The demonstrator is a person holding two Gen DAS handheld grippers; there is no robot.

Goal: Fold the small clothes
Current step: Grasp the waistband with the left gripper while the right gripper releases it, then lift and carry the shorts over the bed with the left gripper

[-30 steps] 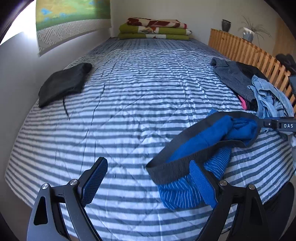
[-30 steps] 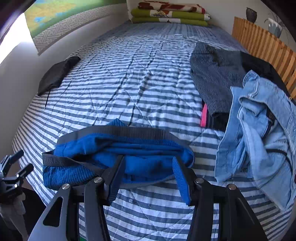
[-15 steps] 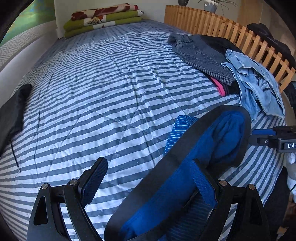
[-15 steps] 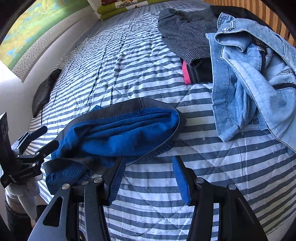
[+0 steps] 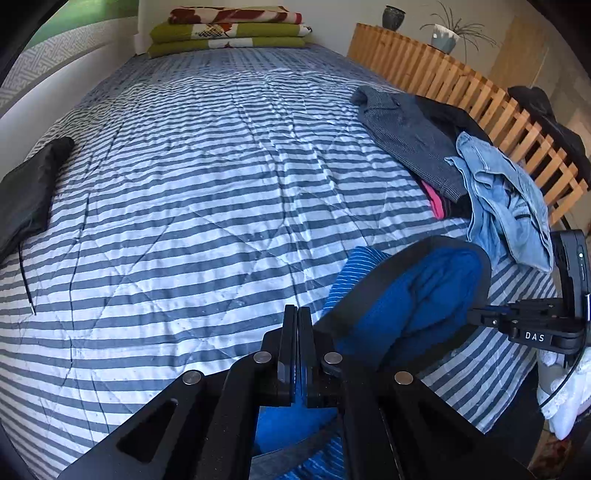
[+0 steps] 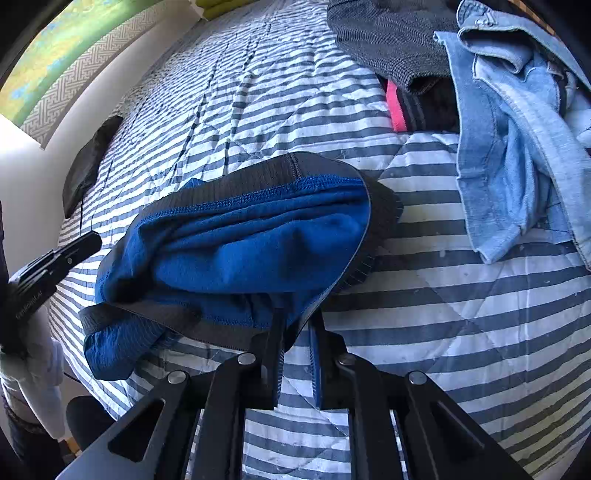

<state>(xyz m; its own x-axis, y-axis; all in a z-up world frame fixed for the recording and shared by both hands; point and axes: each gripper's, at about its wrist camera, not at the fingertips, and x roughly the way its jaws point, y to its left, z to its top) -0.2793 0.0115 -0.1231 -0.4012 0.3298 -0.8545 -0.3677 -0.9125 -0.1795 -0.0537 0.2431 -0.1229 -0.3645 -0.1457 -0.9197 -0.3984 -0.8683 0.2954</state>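
Blue briefs [image 5: 417,295] with a dark grey waistband lie bunched near the front edge of the striped bed [image 5: 207,184]. My left gripper [image 5: 297,317] is shut at the near end of the waistband, with blue fabric showing under its fingers. In the right wrist view the briefs [image 6: 251,240] fill the middle, and the left gripper [image 6: 94,240] touches their left end. My right gripper [image 6: 297,328] is nearly closed, with the waistband's right edge caught between its fingertips. In the left wrist view the right gripper [image 5: 474,314] meets the briefs from the right.
A clothes pile lies on the right side of the bed: a grey knit [image 5: 410,136], light denim [image 5: 506,199] and something pink [image 5: 436,201]. A black garment [image 5: 26,192] lies at the left edge. Folded blankets [image 5: 229,29] sit at the head, and a wooden slat rail [image 5: 461,85] runs along the right.
Both grippers stood open half a second ago and have closed on the ends of the briefs' waistband. The briefs now sit closer to the right gripper.
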